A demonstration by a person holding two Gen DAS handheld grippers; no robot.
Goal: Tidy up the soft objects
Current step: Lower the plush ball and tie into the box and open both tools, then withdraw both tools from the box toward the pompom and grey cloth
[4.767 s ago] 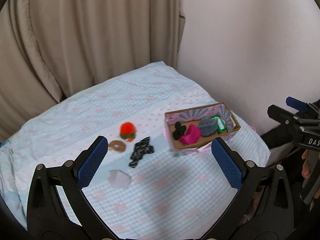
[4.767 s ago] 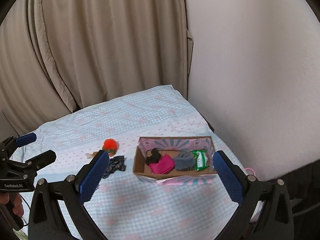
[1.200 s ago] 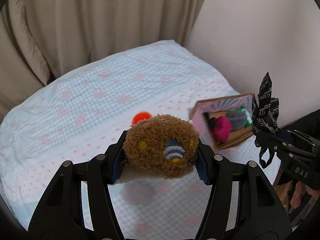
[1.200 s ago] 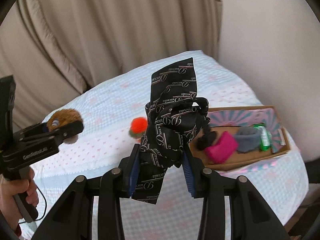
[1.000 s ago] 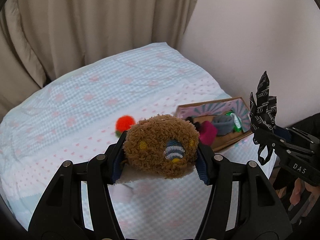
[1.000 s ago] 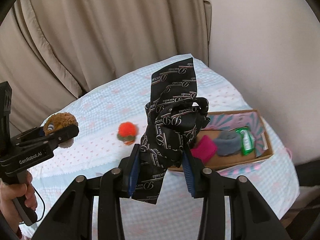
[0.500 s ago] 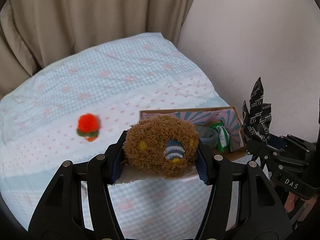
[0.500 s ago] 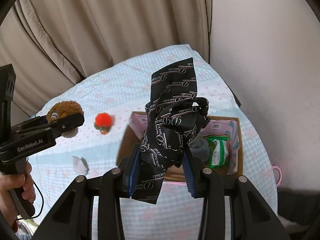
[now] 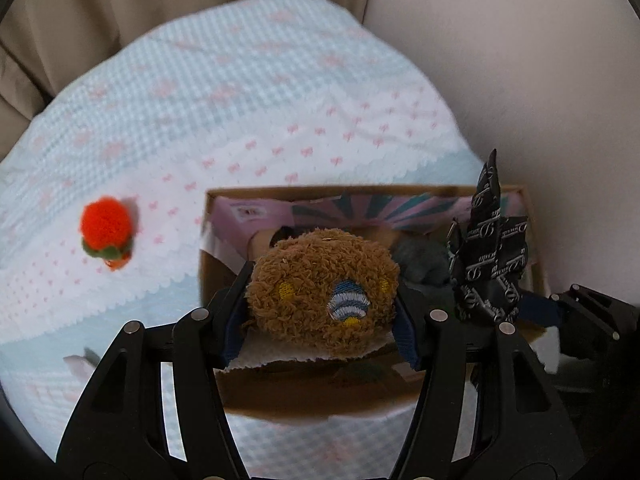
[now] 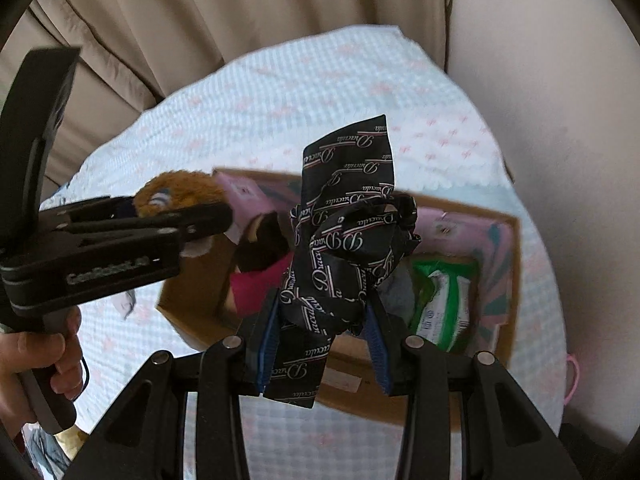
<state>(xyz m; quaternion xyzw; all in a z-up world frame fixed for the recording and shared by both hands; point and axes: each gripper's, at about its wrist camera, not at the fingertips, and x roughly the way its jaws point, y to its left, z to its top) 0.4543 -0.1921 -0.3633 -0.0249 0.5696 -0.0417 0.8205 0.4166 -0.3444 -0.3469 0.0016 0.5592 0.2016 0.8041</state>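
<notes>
A bed with a pale blue checked cover point(image 9: 224, 92) sprinkled with small pink bows fills the scene, with beige curtains point(image 10: 192, 12) behind it and a plain wall to the right. On the cover sits an open cardboard box point(image 10: 420, 388) with a pink and teal striped lining.

The left hand-held gripper point(image 9: 320, 300) pinches a fuzzy brown plush toy point(image 9: 320, 284) between its blue pads; the toy has small stitched patches in yellow, blue and white. A scrap of white paper point(image 9: 296, 352) hangs under it. Toy and gripper hover above the left part of the box. In the right wrist view a person's hand point(image 10: 44, 360) grips the handle of this tool.

The right hand-held gripper point(image 10: 322, 338) is pressed tightly on a bunched black necktie point(image 10: 344, 248) printed with white lettering. One end of the tie stands up above the pads and another hangs below them. The tie is over the middle of the box.

Inside the box lie a magenta cloth point(image 10: 256, 284), a dark bundle point(image 10: 260, 248) just beside it, a grey cloth point(image 9: 420, 260) and a green and white packet point(image 10: 444, 304) near the right wall.

On the cover, well to the left of the box, rests a red pompom point(image 9: 106, 226) with a green and orange base. A small grey scrap point(image 9: 78, 360) lies nearer the front edge of the bed.
</notes>
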